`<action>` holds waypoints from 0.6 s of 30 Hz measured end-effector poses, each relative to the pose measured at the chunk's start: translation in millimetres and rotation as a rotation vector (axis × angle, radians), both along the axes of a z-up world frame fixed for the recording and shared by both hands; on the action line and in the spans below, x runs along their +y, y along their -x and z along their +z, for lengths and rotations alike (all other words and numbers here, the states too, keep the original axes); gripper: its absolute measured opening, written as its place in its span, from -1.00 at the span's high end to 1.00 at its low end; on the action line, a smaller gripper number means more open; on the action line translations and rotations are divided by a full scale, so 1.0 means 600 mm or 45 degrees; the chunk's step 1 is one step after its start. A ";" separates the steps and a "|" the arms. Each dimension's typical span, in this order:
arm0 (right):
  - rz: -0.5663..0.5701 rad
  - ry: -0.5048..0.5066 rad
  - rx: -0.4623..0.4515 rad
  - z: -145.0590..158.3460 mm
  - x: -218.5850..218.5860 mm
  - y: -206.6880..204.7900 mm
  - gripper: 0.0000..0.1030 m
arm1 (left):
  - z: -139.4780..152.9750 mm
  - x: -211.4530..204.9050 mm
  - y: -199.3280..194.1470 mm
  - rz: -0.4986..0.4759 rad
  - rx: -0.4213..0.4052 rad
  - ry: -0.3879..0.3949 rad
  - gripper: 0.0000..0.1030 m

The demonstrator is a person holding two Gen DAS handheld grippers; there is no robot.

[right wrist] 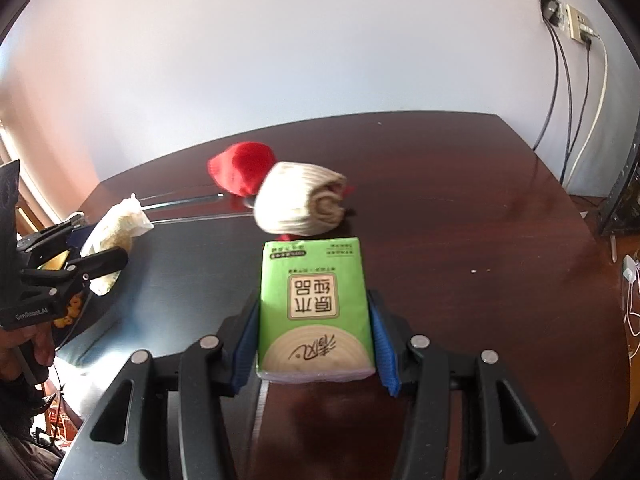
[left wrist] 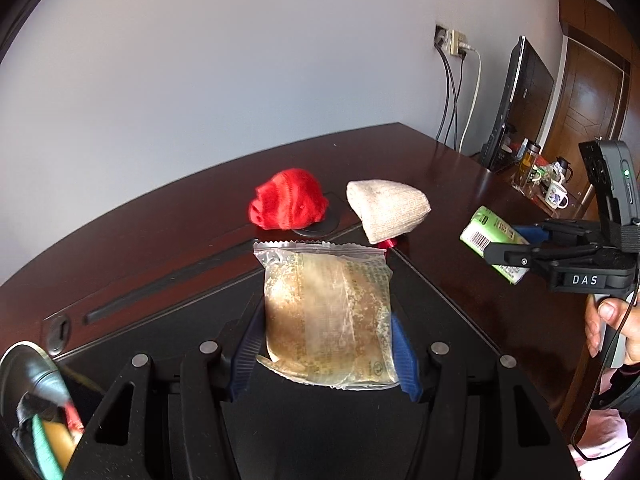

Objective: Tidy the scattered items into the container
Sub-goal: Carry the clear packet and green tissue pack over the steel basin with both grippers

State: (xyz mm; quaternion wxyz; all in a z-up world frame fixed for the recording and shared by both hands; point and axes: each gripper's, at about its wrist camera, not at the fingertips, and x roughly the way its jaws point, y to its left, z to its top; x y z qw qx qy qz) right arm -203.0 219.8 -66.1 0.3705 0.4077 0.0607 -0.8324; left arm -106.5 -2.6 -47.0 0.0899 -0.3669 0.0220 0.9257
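Note:
My left gripper (left wrist: 326, 354) is shut on a clear snack packet (left wrist: 326, 312) with brown contents, held above the dark table; it also shows in the right wrist view (right wrist: 110, 240). My right gripper (right wrist: 316, 340) is shut on a green tissue pack (right wrist: 314, 304), also seen in the left wrist view (left wrist: 490, 242) at the right. A red sock bundle (left wrist: 286, 204) and a rolled cream sock (left wrist: 386, 210) lie on the table beyond both grippers. A round container (left wrist: 24, 400) holding items shows at the lower left edge, partly cut off.
The dark wooden table (right wrist: 460, 208) has a black mat (right wrist: 192, 272) and a slot (left wrist: 168, 288). A monitor (left wrist: 516, 108), cables (left wrist: 452, 96) and cups (left wrist: 556, 194) stand at the far right.

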 end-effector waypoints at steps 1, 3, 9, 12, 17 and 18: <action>0.007 0.005 0.004 0.004 -0.002 -0.004 0.02 | 0.005 -0.004 -0.008 0.007 0.007 0.000 -0.16; 0.023 0.016 0.014 0.012 -0.008 -0.012 0.02 | 0.017 -0.017 -0.027 0.018 0.025 -0.002 -0.16; 0.064 0.039 0.038 0.034 -0.036 -0.043 0.02 | 0.044 -0.050 -0.076 0.060 0.073 -0.007 -0.16; 0.088 0.048 0.049 0.044 -0.049 -0.059 0.02 | 0.054 -0.068 -0.096 0.086 0.094 -0.013 -0.16; 0.124 0.056 0.068 0.058 -0.073 -0.082 0.02 | 0.067 -0.095 -0.123 0.128 0.125 -0.021 -0.16; 0.130 0.059 0.074 0.061 -0.077 -0.086 0.02 | 0.071 -0.099 -0.128 0.134 0.131 -0.023 -0.16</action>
